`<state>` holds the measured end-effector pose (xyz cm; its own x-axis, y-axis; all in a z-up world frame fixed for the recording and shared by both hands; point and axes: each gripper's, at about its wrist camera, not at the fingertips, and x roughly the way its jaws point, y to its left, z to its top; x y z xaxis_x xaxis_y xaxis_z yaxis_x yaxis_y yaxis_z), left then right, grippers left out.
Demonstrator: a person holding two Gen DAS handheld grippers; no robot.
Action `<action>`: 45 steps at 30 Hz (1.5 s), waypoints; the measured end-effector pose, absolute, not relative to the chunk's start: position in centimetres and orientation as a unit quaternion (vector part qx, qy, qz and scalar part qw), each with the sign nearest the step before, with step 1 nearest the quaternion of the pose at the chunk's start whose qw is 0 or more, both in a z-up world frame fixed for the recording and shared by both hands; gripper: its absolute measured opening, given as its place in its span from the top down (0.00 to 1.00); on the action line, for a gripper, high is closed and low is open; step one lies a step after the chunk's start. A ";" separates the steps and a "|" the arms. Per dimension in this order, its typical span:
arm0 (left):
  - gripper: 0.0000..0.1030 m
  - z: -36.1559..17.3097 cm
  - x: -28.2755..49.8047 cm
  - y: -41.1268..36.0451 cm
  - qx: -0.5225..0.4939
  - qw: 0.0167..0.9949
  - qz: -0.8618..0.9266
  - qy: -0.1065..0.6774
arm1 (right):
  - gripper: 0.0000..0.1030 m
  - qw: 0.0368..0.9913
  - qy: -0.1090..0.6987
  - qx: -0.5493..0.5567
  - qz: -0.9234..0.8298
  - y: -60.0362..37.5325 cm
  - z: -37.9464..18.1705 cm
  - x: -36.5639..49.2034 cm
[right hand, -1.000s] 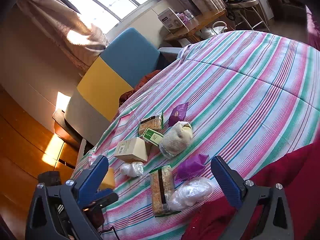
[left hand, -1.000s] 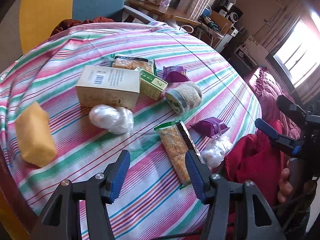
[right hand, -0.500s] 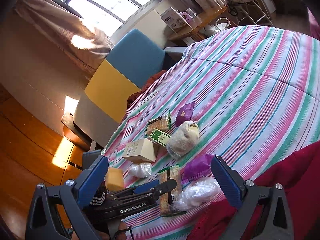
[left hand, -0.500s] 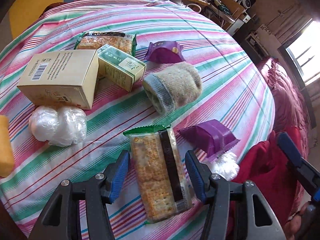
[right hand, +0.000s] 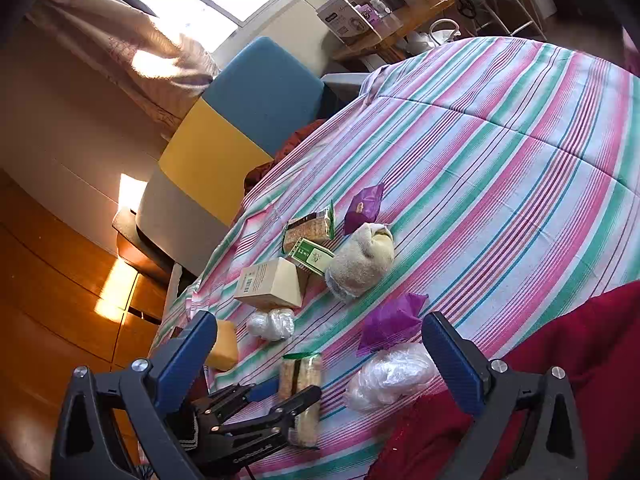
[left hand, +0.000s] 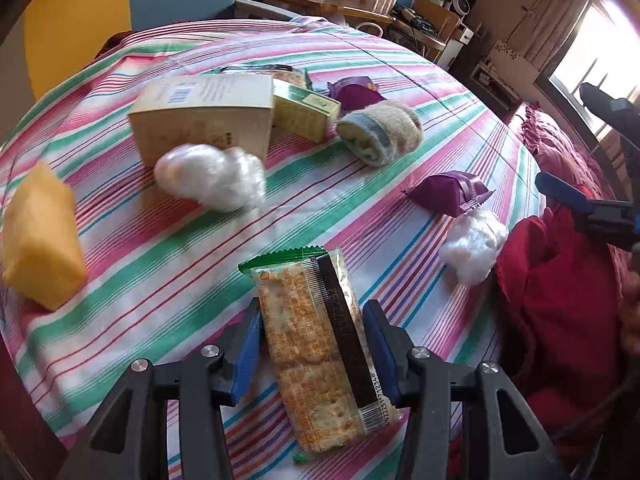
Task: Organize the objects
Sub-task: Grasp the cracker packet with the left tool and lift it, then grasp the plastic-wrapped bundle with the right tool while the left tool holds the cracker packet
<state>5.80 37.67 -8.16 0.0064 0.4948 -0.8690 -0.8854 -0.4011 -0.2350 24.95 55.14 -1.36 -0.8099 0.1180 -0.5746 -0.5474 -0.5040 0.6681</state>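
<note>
The cracker packet (left hand: 320, 344) lies flat on the striped bedspread (left hand: 168, 280), lengthwise between the fingers of the left gripper (left hand: 310, 354), which are closing on its long edges without visibly pressing yet. It looks light, crinkly and brittle inside, so a gentle mid-length hold suits. Clear wrap, green end, dark barcode strip. The right gripper (right hand: 320, 360) hangs wide apart, empty.

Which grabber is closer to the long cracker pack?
Left. The left gripper straddles the cracker pack, jaws closing on it. The right gripper hangs open, back over the red cloth.
</note>
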 end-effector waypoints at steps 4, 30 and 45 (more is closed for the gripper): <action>0.52 -8.1 4.4 33.8 -0.504 0.506 0.683 0.154 | 0.00 0.204 0.455 -0.253 0.829 55.2 -1.6 24.5; 0.55 -8.8 5.2 28.7 -0.470 0.512 0.710 0.109 | 0.00 0.233 0.446 -0.395 0.769 55.3 -4.0 21.1; 0.54 -9.0 4.9 28.2 -0.474 0.517 0.707 0.091 | 0.09 0.262 0.369 -0.532 0.716 54.1 -7.4 16.8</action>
<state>4.88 28.17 -9.02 -0.0163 0.6445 -0.7644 -0.8170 -0.4493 -0.3614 16.77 54.05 -7.39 -0.2970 -0.0174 -0.9547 -0.7679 -0.5900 0.2496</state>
